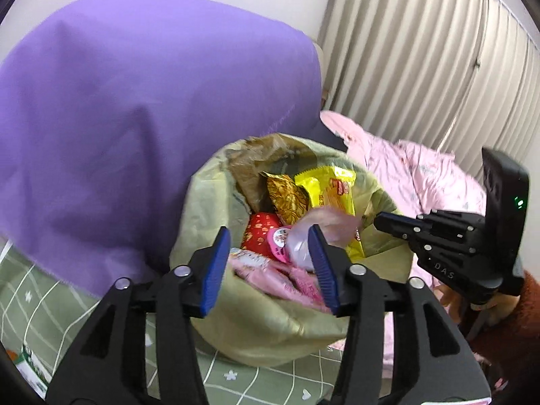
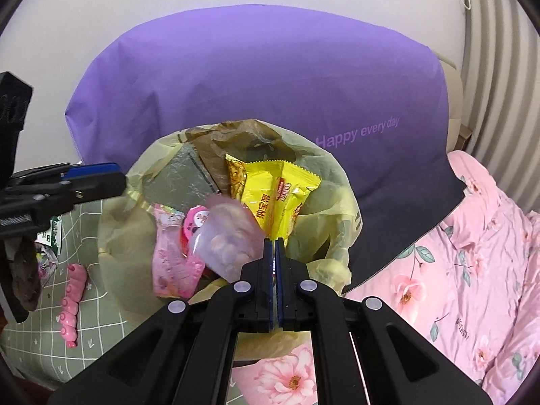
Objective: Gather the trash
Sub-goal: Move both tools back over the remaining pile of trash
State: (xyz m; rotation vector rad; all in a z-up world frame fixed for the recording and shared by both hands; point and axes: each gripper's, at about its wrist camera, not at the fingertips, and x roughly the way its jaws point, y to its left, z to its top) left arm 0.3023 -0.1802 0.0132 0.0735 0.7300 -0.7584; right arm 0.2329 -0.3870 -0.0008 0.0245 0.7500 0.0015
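Overhead: left gripper (image 1: 270,266) jaws apart above trash bag (image 2: 337,182); right gripper (image 2: 273,246) clamps its rim. Purple cloth (image 2: 270,77) reads "Happy every day".

blurred: we see a pale pink bag (image 2: 226,236) smeared over the trash bag (image 2: 118,236) | hidden: lower wrappers | cut off: green carton (image 1: 32,368) at left edge

The trash bag (image 2: 324,182) is thin, crinkled yellowish plastic film. The yellow snack wrapper (image 2: 273,195) inside is glossy foil. The purple cloth (image 1: 135,101) is matt and smooth; the pink quilt (image 2: 472,253) is soft printed fabric.
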